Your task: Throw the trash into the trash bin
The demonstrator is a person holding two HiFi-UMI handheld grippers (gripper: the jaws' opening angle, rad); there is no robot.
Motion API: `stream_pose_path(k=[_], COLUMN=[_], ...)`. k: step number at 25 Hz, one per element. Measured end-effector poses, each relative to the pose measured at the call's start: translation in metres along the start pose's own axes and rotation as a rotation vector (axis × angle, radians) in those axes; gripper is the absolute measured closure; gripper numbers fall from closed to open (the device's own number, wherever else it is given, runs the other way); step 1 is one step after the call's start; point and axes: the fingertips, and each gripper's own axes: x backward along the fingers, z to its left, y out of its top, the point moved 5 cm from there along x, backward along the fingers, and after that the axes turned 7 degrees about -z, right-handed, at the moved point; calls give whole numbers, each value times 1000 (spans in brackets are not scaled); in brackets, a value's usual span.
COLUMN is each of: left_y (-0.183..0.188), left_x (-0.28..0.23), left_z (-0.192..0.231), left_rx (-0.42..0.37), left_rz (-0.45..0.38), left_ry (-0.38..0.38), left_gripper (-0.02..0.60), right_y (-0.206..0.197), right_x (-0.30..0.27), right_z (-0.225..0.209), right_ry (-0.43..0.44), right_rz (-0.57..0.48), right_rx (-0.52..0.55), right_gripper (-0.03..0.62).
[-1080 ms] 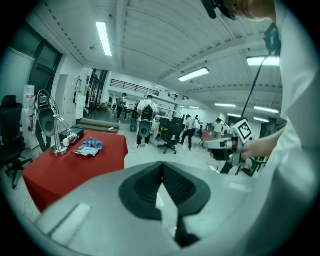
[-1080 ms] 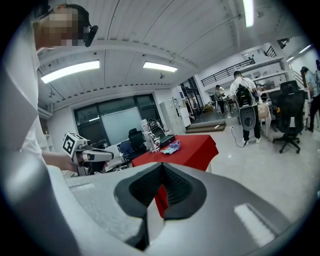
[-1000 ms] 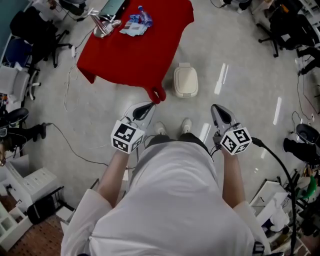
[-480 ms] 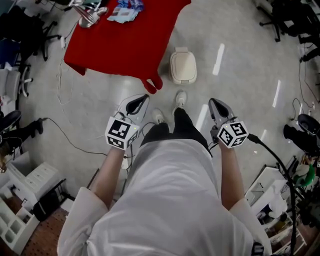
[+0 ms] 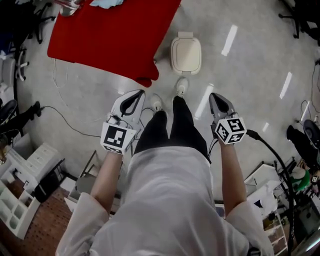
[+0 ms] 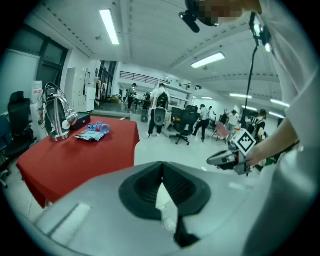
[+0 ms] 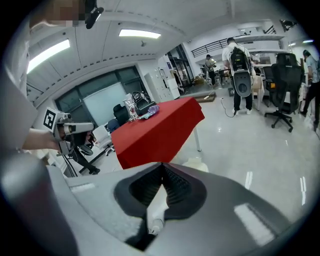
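The trash [image 6: 92, 131], blue and white wrappers with a crushed bottle, lies on the red table [image 6: 75, 160]. It shows only at the top edge of the head view as trash [image 5: 107, 2]. The cream trash bin [image 5: 186, 52] stands on the floor beside the table's corner, lid down. My left gripper [image 5: 138, 94] and right gripper [image 5: 216, 96] hang in front of the person, either side of the legs, well short of table and bin. Both are shut and empty: left gripper [image 6: 162, 167], right gripper [image 7: 162, 167].
A metal stand [image 6: 56, 117] is on the table behind the trash. Cables [image 5: 75, 125] run over the floor on the left. Office chairs [image 7: 282, 95] and people stand farther off. White drawers [image 5: 30, 165] and clutter line the near sides.
The person has stepped toward the table and bin, which slid up and left in the head view. Both grippers sank lower and stayed shut.
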Motion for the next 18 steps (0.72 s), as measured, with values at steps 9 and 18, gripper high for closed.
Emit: stream_pose_path(k=[9, 18], left_y=[-37, -65], left_x=[-68, -103], left_z=[-1, -1], left_rx=[85, 70], left_rz=[102, 171], left_ry=[102, 80], left_gripper=[578, 578], right_y=[-50, -82], right_x=[-77, -112], right_z=[-46, -65], right_ry=[88, 133], right_rz=[115, 187], right_rx=[-16, -60], right_gripper=[592, 592])
